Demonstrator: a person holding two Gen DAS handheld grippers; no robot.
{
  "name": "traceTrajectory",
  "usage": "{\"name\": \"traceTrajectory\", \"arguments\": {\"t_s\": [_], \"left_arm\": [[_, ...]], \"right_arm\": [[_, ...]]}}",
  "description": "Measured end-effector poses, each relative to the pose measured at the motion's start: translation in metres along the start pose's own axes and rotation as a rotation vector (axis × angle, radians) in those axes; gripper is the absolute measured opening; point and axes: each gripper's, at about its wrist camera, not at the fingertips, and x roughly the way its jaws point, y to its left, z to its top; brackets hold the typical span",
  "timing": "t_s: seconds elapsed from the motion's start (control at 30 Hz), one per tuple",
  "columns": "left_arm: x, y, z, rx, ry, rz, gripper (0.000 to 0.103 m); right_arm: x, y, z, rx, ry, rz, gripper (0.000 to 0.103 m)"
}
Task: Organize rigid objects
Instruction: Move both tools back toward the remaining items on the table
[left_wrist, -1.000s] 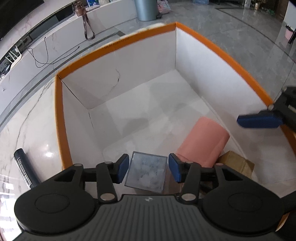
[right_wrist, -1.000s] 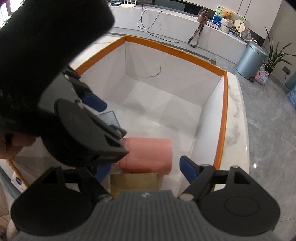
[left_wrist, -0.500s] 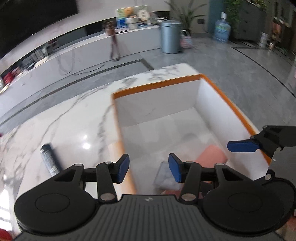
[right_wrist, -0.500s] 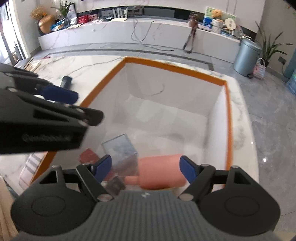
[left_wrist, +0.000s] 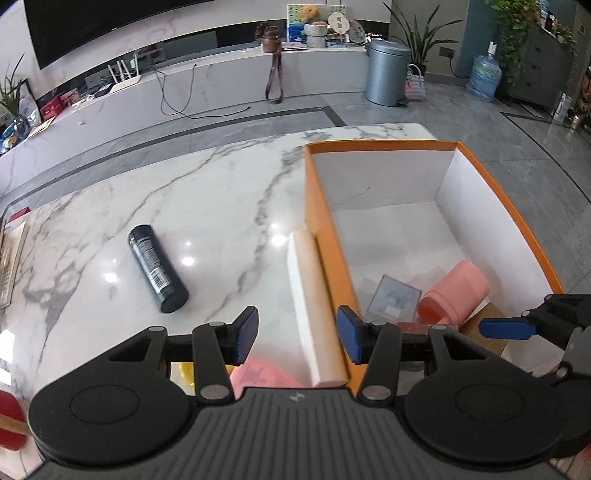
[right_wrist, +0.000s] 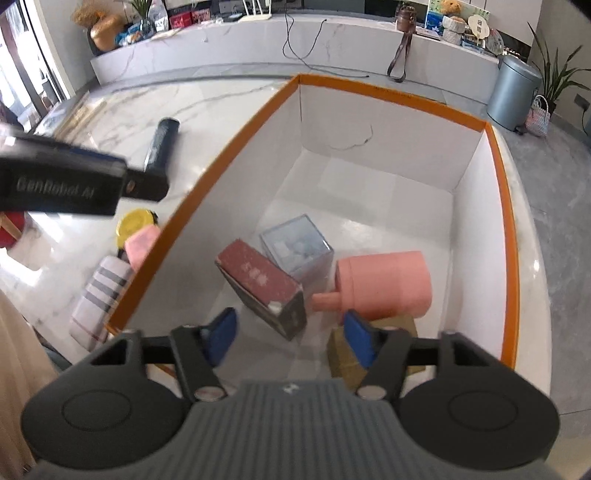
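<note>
Box (right_wrist: 506, 236): orange-rimmed cardboard, holding clear cube (right_wrist: 297, 249), pink cylinder (right_wrist: 388, 286), maroon carton (right_wrist: 262, 284).
Left gripper (left_wrist: 295, 334): spread, empty.
Right gripper (right_wrist: 291, 338): spread, empty.

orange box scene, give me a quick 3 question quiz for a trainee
1. True or false: the dark cylindrical bottle lies inside the orange box.
2. Which item touches the pink bottle side in the right wrist view? A) clear plastic cube B) yellow disc C) striped cloth roll
3. Fill in: the left tongs are ____ and hold nothing.

Key: 1 false, it lies on the marble table; 2 A; 3 open.
</note>
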Motion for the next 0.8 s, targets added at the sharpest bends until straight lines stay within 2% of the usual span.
{"name": "traceTrajectory", "arguments": {"t_s": [0.13,0.17,0.2,0.23,0.4,0.57,0.7,0.8], "left_arm": [[-0.008,0.010,-0.010,-0.014,-0.002,0.012,0.058],[-0.008,0.012,-0.012,-0.018,0.000,0.015,0.058],[-0.010,0.016,-0.014,-0.024,0.000,0.018,0.058],[-0.011,0.019,-0.016,-0.030,0.001,0.020,0.058],[-0.017,0.030,-0.024,-0.054,0.002,0.034,0.058],[-0.016,0.037,-0.027,-0.070,0.013,0.036,0.058],[-0.011,0.038,-0.028,-0.077,0.021,0.032,0.058],[-0.008,0.038,-0.029,-0.070,0.031,0.027,0.058]], "right_arm": [[0.000,0.002,0.011,0.002,-0.036,-0.016,0.055],[0.002,0.004,0.014,0.000,-0.037,-0.019,0.051],[0.004,0.005,0.016,0.001,-0.035,-0.023,0.041],[0.006,0.006,0.019,0.003,-0.031,-0.029,0.038],[0.015,0.012,0.028,0.014,-0.033,-0.071,0.037],[0.018,0.016,0.031,0.024,-0.019,-0.020,0.034],[0.023,0.021,0.035,0.030,-0.018,-0.012,0.035],[0.033,0.021,0.039,0.045,0.021,-0.064,0.039]]}}
